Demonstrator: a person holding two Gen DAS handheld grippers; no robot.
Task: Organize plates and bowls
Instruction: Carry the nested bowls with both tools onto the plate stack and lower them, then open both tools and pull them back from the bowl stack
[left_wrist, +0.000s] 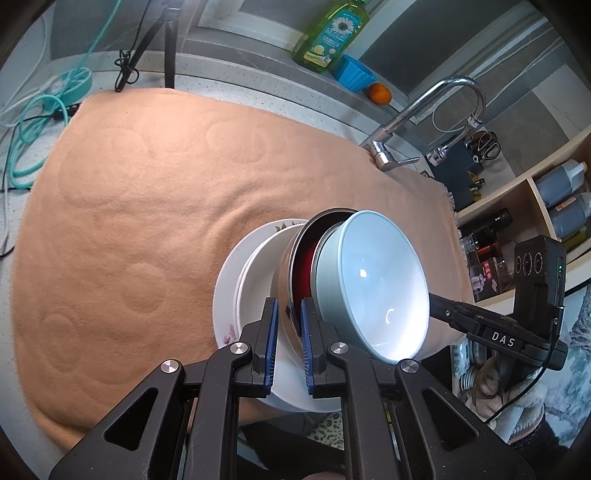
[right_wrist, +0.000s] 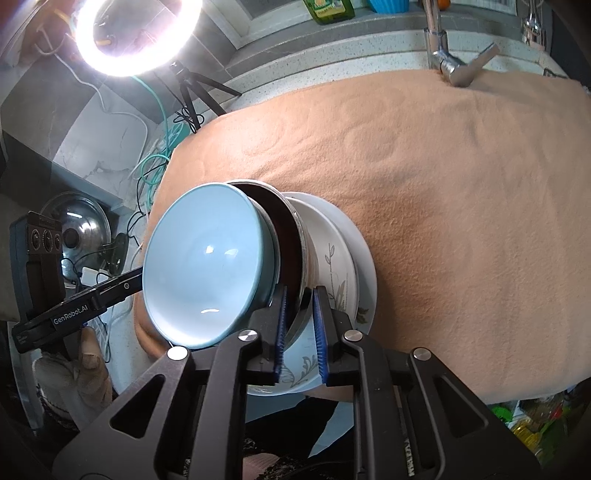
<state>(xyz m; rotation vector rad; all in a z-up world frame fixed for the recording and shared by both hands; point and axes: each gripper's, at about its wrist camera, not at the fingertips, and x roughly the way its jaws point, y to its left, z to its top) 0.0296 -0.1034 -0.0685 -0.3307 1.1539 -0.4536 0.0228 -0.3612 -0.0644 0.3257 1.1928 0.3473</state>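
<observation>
A stack of dishes stands at the near edge of the orange cloth (left_wrist: 129, 192): white floral plates (left_wrist: 229, 295) at the bottom, a steel-rimmed dark red bowl (left_wrist: 301, 258) on them, and a pale blue bowl (left_wrist: 384, 284) nested on top. The stack looks tilted in both views. My left gripper (left_wrist: 290, 314) is shut on the rim of the dark red bowl. My right gripper (right_wrist: 299, 302) is shut on the opposite rim of the same dark red bowl (right_wrist: 291, 236), with the blue bowl (right_wrist: 207, 266) to its left and the floral plates (right_wrist: 340, 266) to its right.
A faucet (left_wrist: 424, 110) rises at the back of the cloth. A green soap bottle (left_wrist: 332, 33), a blue cup (left_wrist: 354, 72) and an orange (left_wrist: 380, 92) stand on the ledge behind. A tripod (right_wrist: 192, 92) and ring light (right_wrist: 136, 33) stand at the left. Shelves with bottles (left_wrist: 554, 192) are at the right.
</observation>
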